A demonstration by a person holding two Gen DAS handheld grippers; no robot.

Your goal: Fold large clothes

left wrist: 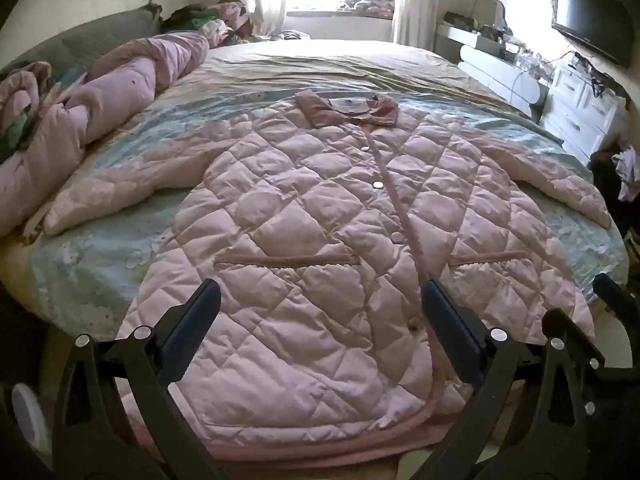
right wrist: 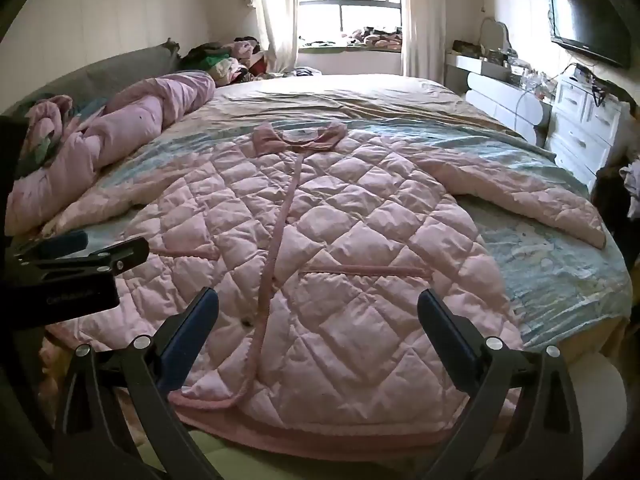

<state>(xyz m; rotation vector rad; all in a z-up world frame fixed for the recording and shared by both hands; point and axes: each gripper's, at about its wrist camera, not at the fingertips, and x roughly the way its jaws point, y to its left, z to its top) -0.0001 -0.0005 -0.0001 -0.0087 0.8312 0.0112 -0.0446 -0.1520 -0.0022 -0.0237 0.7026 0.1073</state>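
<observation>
A large pink quilted coat (left wrist: 320, 216) (right wrist: 340, 232) lies flat and face up on the bed, collar toward the far window, both sleeves spread to the sides, hem at the near edge. My left gripper (left wrist: 320, 292) hovers open above the hem's left half, nothing between its fingers. My right gripper (right wrist: 318, 300) stands open above the hem's right half, also with nothing in it. In the right wrist view the left gripper (right wrist: 80, 248) shows at the left edge, above the coat's left side.
The bed (left wrist: 100, 264) has a pale blue sheet. A rolled pink duvet (left wrist: 104, 92) lies along its left side with a clothes pile (right wrist: 224, 60) behind. White drawers (right wrist: 580, 128), a dressing table and a wall television (right wrist: 584, 20) stand on the right.
</observation>
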